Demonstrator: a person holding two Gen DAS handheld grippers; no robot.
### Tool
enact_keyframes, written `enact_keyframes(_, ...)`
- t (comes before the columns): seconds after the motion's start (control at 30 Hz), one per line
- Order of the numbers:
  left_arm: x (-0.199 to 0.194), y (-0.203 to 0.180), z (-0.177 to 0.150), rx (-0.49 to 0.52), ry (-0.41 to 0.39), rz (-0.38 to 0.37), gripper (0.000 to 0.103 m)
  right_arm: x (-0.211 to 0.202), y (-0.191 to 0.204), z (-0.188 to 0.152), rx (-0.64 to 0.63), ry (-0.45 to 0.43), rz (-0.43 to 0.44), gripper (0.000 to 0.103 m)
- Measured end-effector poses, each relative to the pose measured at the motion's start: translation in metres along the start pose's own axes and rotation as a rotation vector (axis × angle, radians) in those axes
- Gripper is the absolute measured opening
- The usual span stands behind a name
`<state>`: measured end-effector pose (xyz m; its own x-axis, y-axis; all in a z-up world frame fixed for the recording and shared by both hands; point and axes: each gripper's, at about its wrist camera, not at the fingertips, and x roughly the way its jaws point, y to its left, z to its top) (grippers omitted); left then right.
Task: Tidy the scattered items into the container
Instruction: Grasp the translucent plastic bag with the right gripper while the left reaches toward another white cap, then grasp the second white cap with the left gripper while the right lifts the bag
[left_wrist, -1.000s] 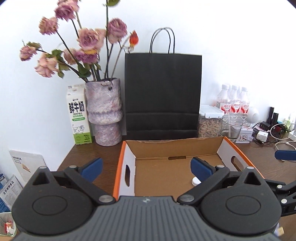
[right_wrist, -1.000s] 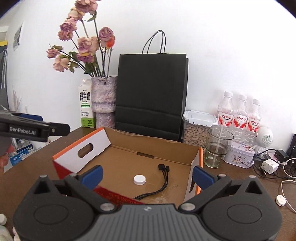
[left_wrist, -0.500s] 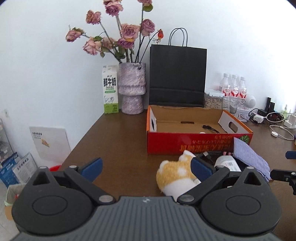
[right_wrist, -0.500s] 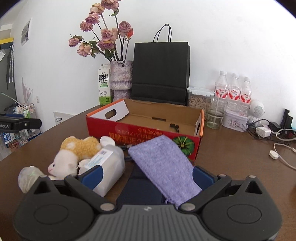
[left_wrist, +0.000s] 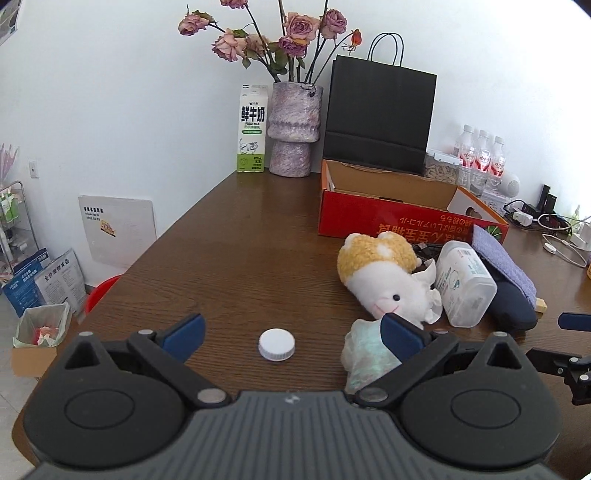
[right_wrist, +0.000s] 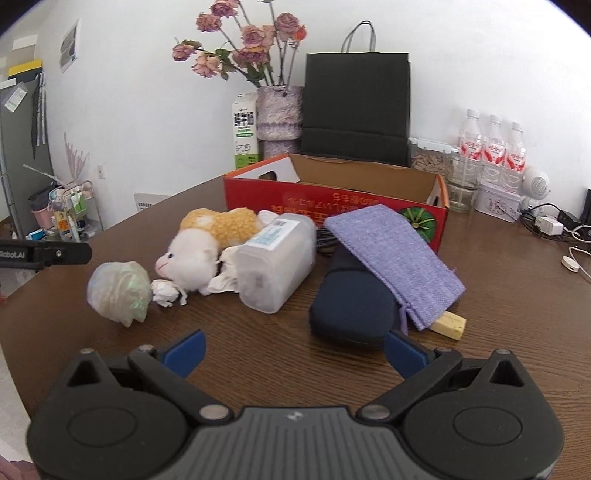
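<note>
Cap (left_wrist: 276, 344), white, lies on the table (left_wrist: 229, 266) directly between the spread fingers of the left claw (left_wrist: 291, 334), which holds nothing. Right claw (right_wrist: 293, 352) likewise wide open and empty, with the dark case (right_wrist: 351, 306) just ahead of its right finger. Beyond: crumpled bag (right_wrist: 119, 291), plush toy (right_wrist: 207, 245), plastic jar (right_wrist: 275, 264), purple cloth (right_wrist: 395, 258) draped over the case. Farthest, red box (right_wrist: 332, 201); its floor is hidden from both views. Judgement: early stage, with most items not yet boxed.
</note>
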<state>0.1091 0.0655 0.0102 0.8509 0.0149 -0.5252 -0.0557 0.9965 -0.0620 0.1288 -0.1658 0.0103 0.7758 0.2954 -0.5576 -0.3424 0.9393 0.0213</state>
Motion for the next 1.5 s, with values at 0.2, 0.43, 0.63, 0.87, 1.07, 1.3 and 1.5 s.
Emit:
enact_keyframes(0.2, -0.012, 0.028, -0.010, 0.001, -0.005, 0.040, 0.103, 0.014, 0.045, 0.012, -0.076, -0.007, 0.074, 0.103)
enact_keyframes(0.43, -0.008, 0.054, -0.009, 0.032, 0.019, 0.051, 0.103, 0.033, 0.085, 0.027, -0.083, -0.006, 0.082, 0.103)
enact_keyframes(0.63, -0.001, 0.068, -0.011, 0.034, 0.022, 0.024, 0.103, 0.046, 0.112, 0.031, -0.086, 0.004, 0.098, 0.103)
enact_keyframes(0.87, 0.007, 0.076, -0.016, 0.024, 0.038, 0.003, 0.103, 0.066, 0.130, 0.036, -0.102, 0.005, 0.113, 0.079)
enact_keyframes(1.07, 0.014, 0.076, -0.018, 0.017, 0.054, -0.015, 0.103, 0.064, 0.127, 0.034, -0.109, -0.009, 0.123, 0.040)
enact_keyframes(1.3, 0.031, 0.057, -0.014, 0.042, 0.069, -0.070, 0.103, 0.043, 0.102, 0.040, -0.047, -0.095, 0.108, 0.039)
enact_keyframes(1.5, 0.049, 0.040, -0.008, 0.056, 0.074, -0.093, 0.092, 0.025, 0.074, 0.042, -0.008, -0.130, 0.020, 0.039)
